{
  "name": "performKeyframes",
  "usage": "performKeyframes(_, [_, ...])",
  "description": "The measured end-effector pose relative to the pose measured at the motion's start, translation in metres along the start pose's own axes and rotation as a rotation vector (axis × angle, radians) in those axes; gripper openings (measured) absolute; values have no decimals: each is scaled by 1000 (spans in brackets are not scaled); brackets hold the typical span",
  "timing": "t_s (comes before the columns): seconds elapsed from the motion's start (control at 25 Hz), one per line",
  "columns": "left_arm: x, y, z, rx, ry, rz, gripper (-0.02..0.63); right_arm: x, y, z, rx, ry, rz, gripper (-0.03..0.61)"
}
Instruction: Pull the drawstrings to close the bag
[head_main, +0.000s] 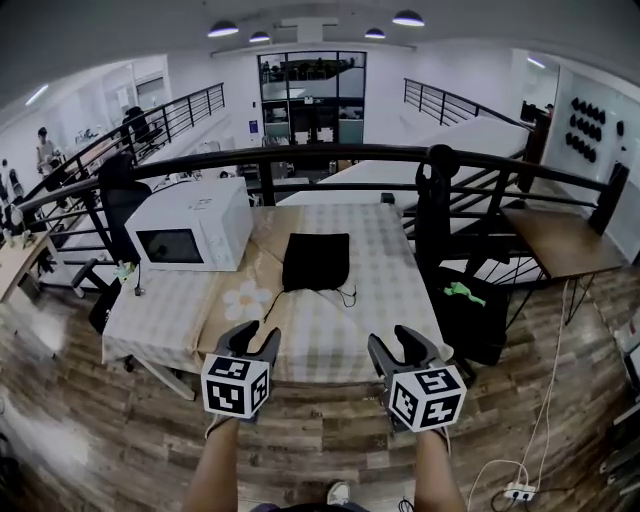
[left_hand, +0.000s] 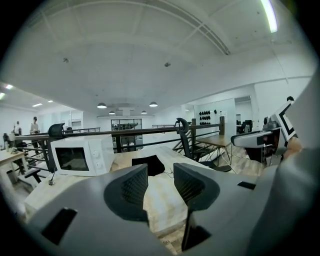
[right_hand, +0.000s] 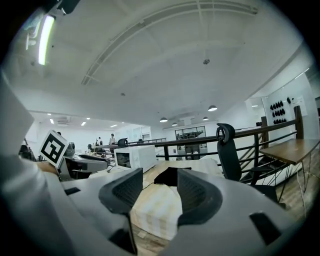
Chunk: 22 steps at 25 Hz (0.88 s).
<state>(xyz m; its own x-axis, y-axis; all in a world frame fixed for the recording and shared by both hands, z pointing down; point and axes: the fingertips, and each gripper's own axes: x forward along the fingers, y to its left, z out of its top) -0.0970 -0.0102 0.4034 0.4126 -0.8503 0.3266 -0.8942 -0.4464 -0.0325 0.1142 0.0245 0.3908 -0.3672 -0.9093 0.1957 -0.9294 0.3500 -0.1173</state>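
Checked cloth covers the table (head_main: 390, 290), where the soft black fabric bag (head_main: 316, 262) lies flat near the middle, beside a boxy white microwave (head_main: 190, 225). Its thin drawstrings (head_main: 347, 295) trail off its near edge. The left gripper (head_main: 254, 338) and right gripper (head_main: 395, 342) hang short of the table, jaws wide and empty. The approach seems barely begun; next, each must reach in and pinch a cord.

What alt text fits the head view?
A black drawstring bag lies flat on a checked-cloth table, its drawstrings loose beside it, a white microwave to its left. The left gripper and right gripper hang open and empty at the table's near edge, short of the bag.
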Motion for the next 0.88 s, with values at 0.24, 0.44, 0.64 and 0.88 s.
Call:
performKeyframes(0.24, [9,3,11,-55,-33,50,169,13,-21,4,-1,2,56,222])
performKeyframes(0.44, [17,4,15,-42,-18,79,181,27,-29,7,-6,0,82,222])
performKeyframes(0.64, [25,15,14,-45,-12,97,183,43,-29,9,-15,0,98,222])
performKeyframes(0.88, [52,34,15,-38,-5,90,186,76,-34,12,-25,9,92,222])
